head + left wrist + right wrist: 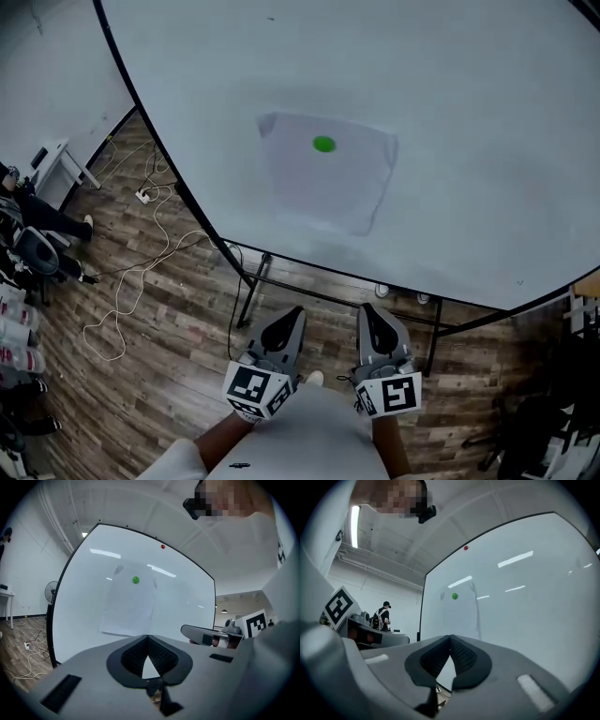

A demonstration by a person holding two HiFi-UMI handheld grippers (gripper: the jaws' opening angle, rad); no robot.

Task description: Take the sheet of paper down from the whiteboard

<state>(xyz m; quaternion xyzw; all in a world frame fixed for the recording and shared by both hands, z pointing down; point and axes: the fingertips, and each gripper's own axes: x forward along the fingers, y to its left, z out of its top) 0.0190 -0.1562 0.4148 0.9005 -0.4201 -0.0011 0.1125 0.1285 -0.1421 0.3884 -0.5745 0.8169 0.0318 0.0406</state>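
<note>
Facing: whiteboard [469, 112] — both grippers are held about level in front of the person, pointing at it and well short of the surface.
Progress: nothing done yet (my read). The sheet of paper [328, 187] is up on the board, untouched. All of it is left: close in, free the magnet, take the sheet down.
Paper location: mid-board, a bit left of centre in the head view. It is pinned near its top edge by a green magnet [323, 143], and the lower edge hangs free.
Left gripper [292, 317]: jaws closed tip to tip, nothing in them.
Right gripper [371, 315]: same — jaws together, empty.
Paper: thin, white, rectangular. It is nearly the board's tone, so the edges show only as faint shadow. The top-left corner looks a little curled.
Magnet: small round green button, sitting proud of the sheet.
Board: large, smooth, glossy white face catching ceiling-light streaks. It has a thin dark frame and sits on a dark metal stand [253, 281]. A red magnet [162, 546] sits near its top edge, clear of the paper.
Jaw pads: dark, finely ribbed, rubbery-looking, set in matte grey shells.
Floor [169, 309]: wood-look planks with a white cable [141, 281] looped across them.
Next need: the jaws must open before either gripper can pinch the magnet or the sheet edge (judgement only).
</note>
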